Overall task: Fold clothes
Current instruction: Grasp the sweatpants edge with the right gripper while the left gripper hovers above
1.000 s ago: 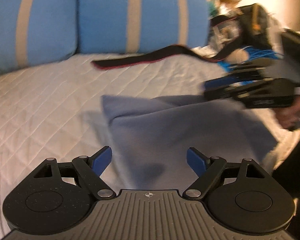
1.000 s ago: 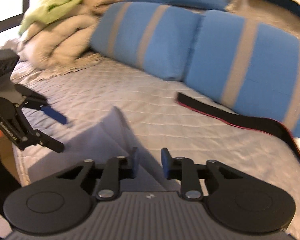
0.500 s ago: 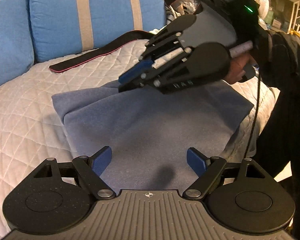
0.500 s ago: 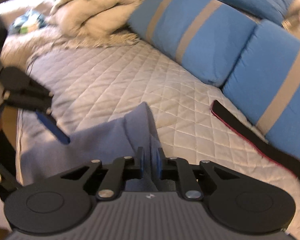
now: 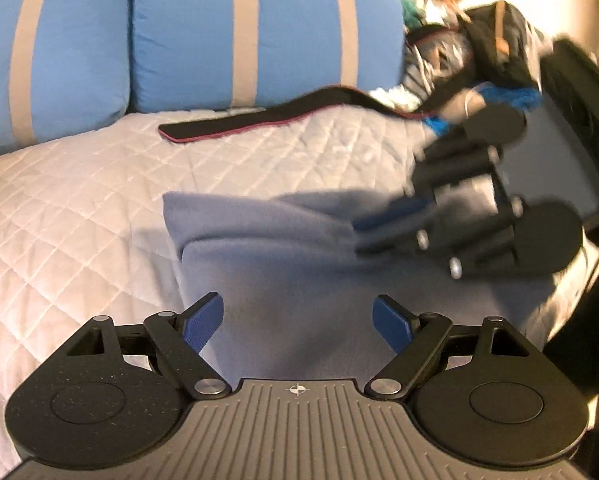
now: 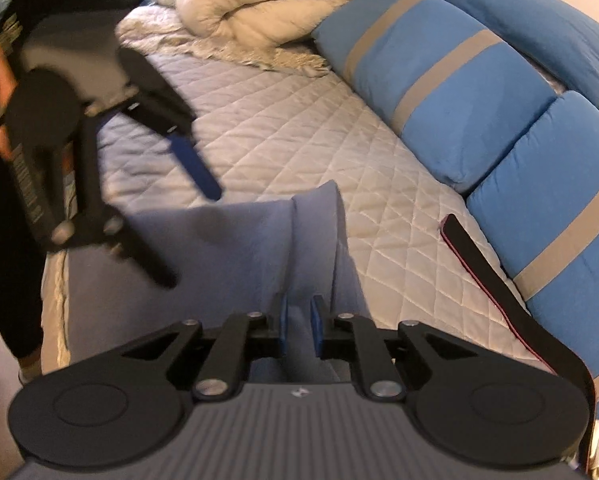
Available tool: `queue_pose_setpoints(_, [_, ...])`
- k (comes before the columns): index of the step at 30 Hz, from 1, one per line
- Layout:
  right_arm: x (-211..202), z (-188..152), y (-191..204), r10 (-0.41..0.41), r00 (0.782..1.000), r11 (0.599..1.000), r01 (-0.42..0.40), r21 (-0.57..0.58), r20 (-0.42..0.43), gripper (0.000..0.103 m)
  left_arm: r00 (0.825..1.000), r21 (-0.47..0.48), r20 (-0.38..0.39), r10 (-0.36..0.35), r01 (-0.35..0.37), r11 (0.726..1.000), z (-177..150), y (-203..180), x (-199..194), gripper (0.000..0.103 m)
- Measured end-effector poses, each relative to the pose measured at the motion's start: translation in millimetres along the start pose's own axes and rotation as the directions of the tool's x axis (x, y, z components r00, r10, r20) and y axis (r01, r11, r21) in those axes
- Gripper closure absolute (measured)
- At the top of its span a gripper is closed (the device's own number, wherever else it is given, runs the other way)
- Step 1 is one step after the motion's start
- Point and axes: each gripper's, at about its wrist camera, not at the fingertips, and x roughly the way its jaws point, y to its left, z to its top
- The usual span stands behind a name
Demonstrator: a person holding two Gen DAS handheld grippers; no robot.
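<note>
Your right gripper (image 6: 297, 326), jaws opening, looks barely clear of the grey garment's (image 5: 299, 280) ridge running straight ahead; left gripper (image 5: 297, 322) hangs wide open, empty.

Left tool (image 5: 297, 322) wide; right tool (image 6: 297, 326) apparently opening.

No word, number or brand is showing clearly enough to read in either view; pale lettering is running along the side of the left tongs (image 6: 187, 236) in the right wrist view, but blur is smearing it past reading; small emblems on both grey housings are carrying no letters.
</note>
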Motion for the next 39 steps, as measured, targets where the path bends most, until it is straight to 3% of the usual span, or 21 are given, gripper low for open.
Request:
queue_pose_setpoints(3, [-1, -3, 3, 0.022, 1.000, 1.000, -0.022, -0.010, -0.010, 0.075, 0.998, -0.032, 0.057, -0.032, 0.033, 0.999, 7, 1, -1, 0.021])
queue_pose_setpoints(7, [-3, -6, 6, 0.056, 0.998, 0.998, -0.057, -0.020, -0.017, 0.068, 0.997, 0.008, 0.075, 0.035, -0.036, 0.999, 14, -7, 9, 0.021])
queue_pose_setpoints(11, [-4, -9, 8, 0.067, 0.998, 0.997, -0.067, -0.025, -0.018, 0.068, 0.994, 0.064, 0.036, 0.105, -0.108, 0.992, 15, -14, 24, 0.021])
queue_pose_setpoints(14, [-7, -9, 0, 0.087, 0.996, 0.996, -0.087, 0.027, -0.003, 0.069, 0.987, 0.080, -0.015, 0.160, -0.158, 0.984, 12, -15, 33, 0.021])
queue_pose_setpoints(21, [-15, -4, -26, 0.085, 0.993, 0.967, -0.102, 0.233, 0.081, 0.065, 0.985, 0.096, -0.034, 0.169, -0.165, 0.982, 3, -14, 34, 0.021])
queue_pose_setpoints(25, [-8, 4, -39, 0.056, 0.993, 0.938, -0.088, 0.334, 0.103, 0.065, 0.986, 0.100, -0.036, 0.163, -0.159, 0.982, 1, -14, 32, 0.021])
queue_pose_setpoints(30, [8, 13, -26, 0.014, 0.999, 0.968, -0.024, 0.249, 0.041, 0.065, 0.989, 0.089, -0.043, 0.139, -0.134, 0.987, 2, -13, 27, 0.021])
queue_pose_setpoints(37, [24, 14, -8, -0.040, 0.999, 0.989, 0.042, 0.142, -0.012, 0.065, 0.999, 0.031, -0.051, 0.005, -0.004, 1.000, 4, -17, 14, 0.021])
queue_pose_setpoints(38, [25, 14, -6, -0.048, 0.999, 0.991, 0.050, 0.128, -0.018, 0.069, 0.998, 0.037, -0.057, 0.000, 0.002, 0.999, 4, -19, 15, 0.021])
queue_pose_setpoints(39, [26, 13, -4, -0.053, 0.998, 0.992, 0.055, 0.116, -0.021, 0.083, 0.998, 0.045, -0.064, -0.004, 0.007, 0.999, 3, -20, 16, 0.021])
